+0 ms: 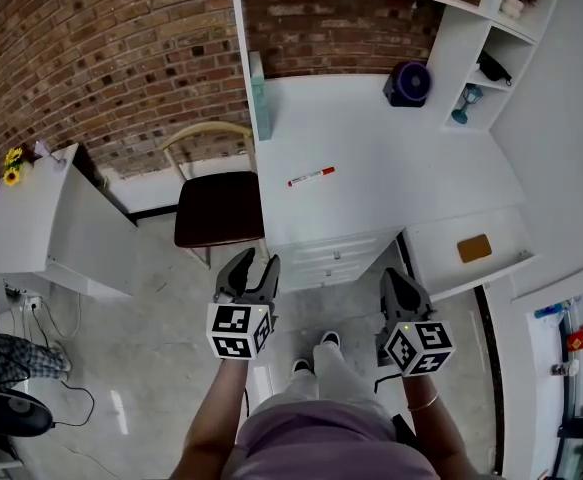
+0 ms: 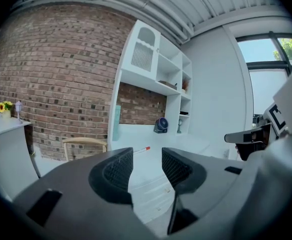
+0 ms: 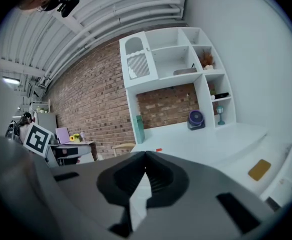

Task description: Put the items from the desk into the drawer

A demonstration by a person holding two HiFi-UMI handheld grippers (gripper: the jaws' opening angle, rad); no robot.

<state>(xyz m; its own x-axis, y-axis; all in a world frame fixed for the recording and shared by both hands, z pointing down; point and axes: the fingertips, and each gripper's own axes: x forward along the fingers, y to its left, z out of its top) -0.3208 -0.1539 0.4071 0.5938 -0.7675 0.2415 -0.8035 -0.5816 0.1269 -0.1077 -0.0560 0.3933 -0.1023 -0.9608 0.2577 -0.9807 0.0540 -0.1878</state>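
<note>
A white marker with a red cap (image 1: 311, 176) lies alone on the white desk (image 1: 391, 158); it also shows as the marker (image 2: 141, 149) in the left gripper view. To the right, a white drawer (image 1: 433, 251) stands pulled out with a flat brown item (image 1: 474, 248) inside, seen as the brown item (image 3: 260, 169) in the right gripper view. My left gripper (image 1: 252, 272) is held in front of the desk, open and empty. My right gripper (image 1: 397, 286) hangs near the drawer's front corner, shut on nothing.
A wooden chair with a dark seat (image 1: 218, 206) stands left of the desk. A teal box (image 1: 260, 96) and a purple fan (image 1: 409, 83) sit at the desk's back. Closed drawers (image 1: 336, 256) face me below. A white side table (image 1: 31, 218) is far left.
</note>
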